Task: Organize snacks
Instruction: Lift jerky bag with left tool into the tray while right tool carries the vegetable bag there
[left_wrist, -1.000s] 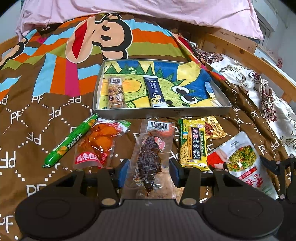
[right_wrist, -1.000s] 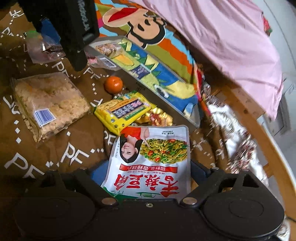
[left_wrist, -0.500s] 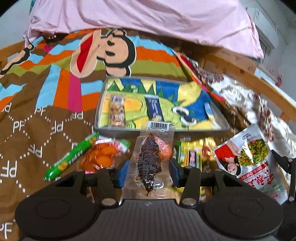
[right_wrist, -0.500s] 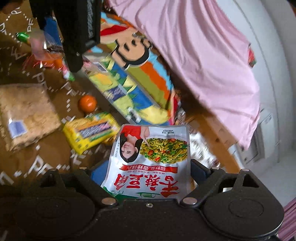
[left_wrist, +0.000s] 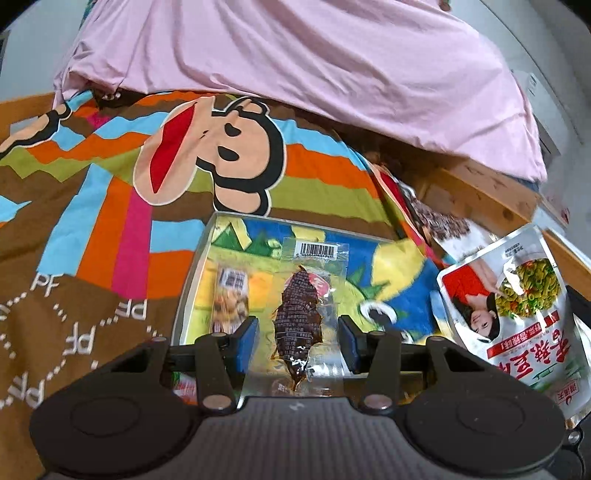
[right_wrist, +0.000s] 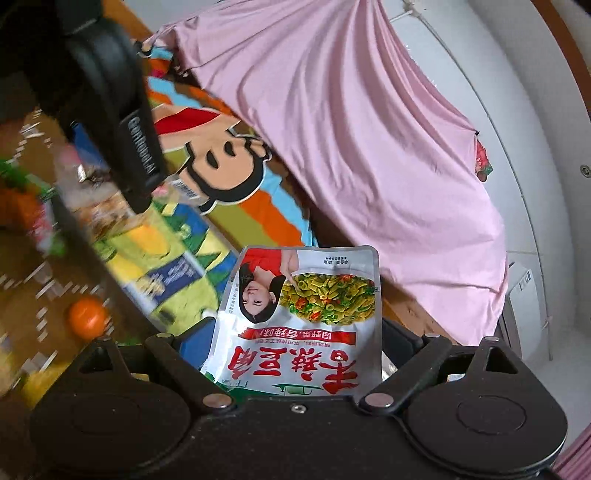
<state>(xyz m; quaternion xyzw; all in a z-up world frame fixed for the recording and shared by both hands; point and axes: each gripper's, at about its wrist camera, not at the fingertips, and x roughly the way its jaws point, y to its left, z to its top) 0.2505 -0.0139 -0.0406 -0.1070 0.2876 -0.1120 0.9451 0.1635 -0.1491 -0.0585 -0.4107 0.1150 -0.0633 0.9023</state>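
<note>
My left gripper is shut on a clear packet holding a dark brown meat snack, which hangs above the metal tray with its dinosaur-print liner. A nut bar packet lies in the tray's left part. A dark blue bar lies beside it and is hidden behind the held packet in the left wrist view. My right gripper is shut on a silver and red pouch picturing green beans. The same pouch hangs in the air at the tray's right end.
A cartoon monkey blanket covers the bed, and a pink quilt is heaped at the back. A wooden bed frame runs along the right. A tangerine and blurred snack packets lie in front of the tray.
Both grippers rose off the blanket with their packets and moved forward. The meat packet now hangs over the tray, and the pouch has come up beside the tray's right end.
</note>
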